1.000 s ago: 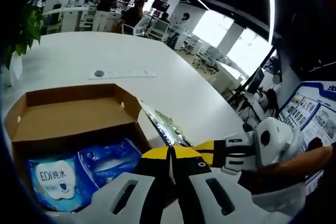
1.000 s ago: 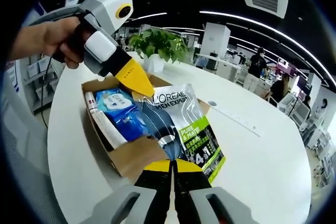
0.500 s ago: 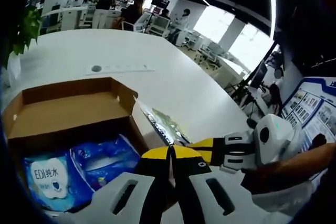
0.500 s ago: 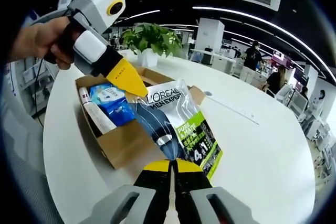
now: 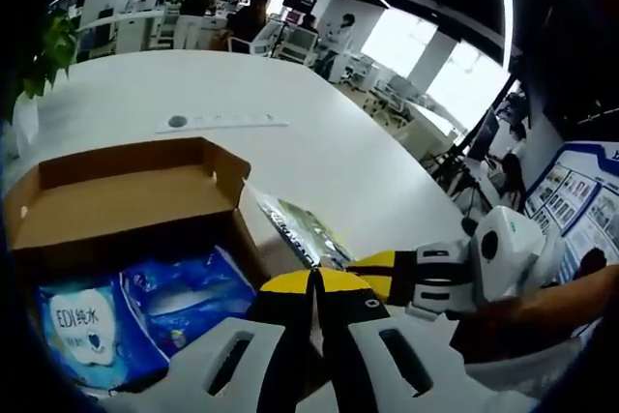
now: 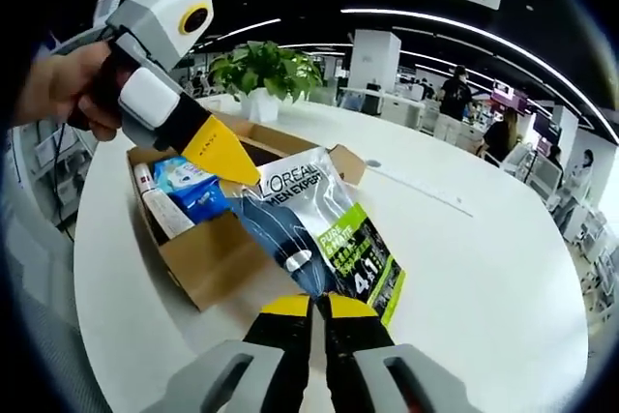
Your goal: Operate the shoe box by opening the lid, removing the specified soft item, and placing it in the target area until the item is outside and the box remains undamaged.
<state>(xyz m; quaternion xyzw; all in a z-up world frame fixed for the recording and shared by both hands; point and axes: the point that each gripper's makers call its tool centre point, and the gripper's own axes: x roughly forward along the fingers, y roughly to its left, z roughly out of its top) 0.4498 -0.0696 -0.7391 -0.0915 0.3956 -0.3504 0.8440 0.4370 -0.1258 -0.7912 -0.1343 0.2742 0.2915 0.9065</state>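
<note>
White office table (image 6: pixel 503 268): right gripper (image 6: pixel 311 302) clamps grey-green L'Oréal pouch (image 6: pixel 319 229), now further out of open cardboard box (image 6: pixel 208 258); left gripper (image 5: pixel 314 287) closed, empty.

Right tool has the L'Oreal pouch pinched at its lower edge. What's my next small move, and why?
Probably carry the pouch further out over the bare table and lower it there. The right tool grips its bottom edge, but its upper end overlaps the open box beside the left tool, so it isn't fully out.
</note>
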